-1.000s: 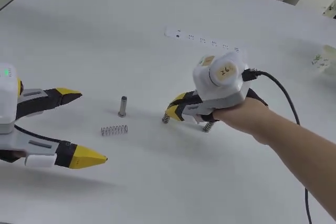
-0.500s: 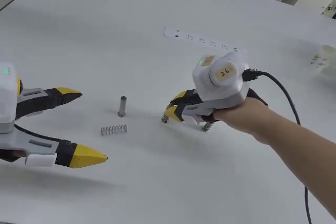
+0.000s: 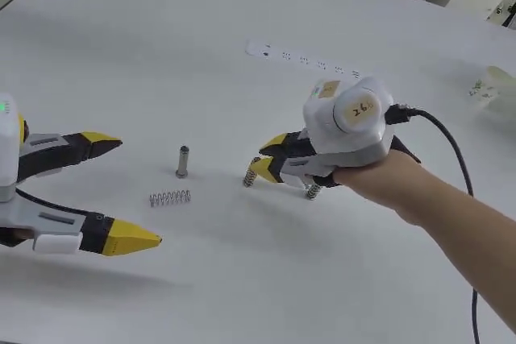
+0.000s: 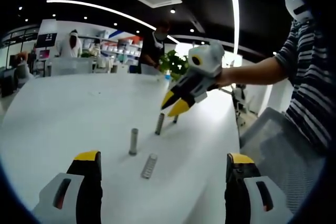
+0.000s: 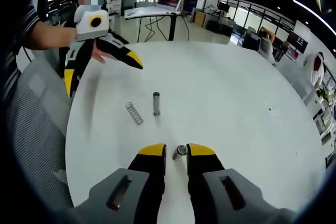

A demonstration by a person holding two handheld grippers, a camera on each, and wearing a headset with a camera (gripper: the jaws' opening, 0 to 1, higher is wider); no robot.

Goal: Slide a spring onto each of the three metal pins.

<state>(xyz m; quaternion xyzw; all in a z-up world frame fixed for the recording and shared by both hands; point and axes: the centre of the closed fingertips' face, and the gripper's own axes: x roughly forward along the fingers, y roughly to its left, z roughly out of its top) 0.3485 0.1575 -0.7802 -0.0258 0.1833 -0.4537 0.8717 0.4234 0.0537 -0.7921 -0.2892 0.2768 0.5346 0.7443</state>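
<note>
**Operator:** Pin count?

**Manual:** You have three: one bare pin, a first sprung pin and a second sprung pin, both right of the bare pin.

**Operator:** Spring count?

**Manual:** You have three: two fitted, one loose spring just beside the bare pin.

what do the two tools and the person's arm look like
The left tool and right tool have white-grey bodies and black jaws ending in pointed yellow tips. The left one carries a green light; the right one has a round tan disc with handwritten digits and a black cable at its rear. The person wears a striped short sleeve.
</note>
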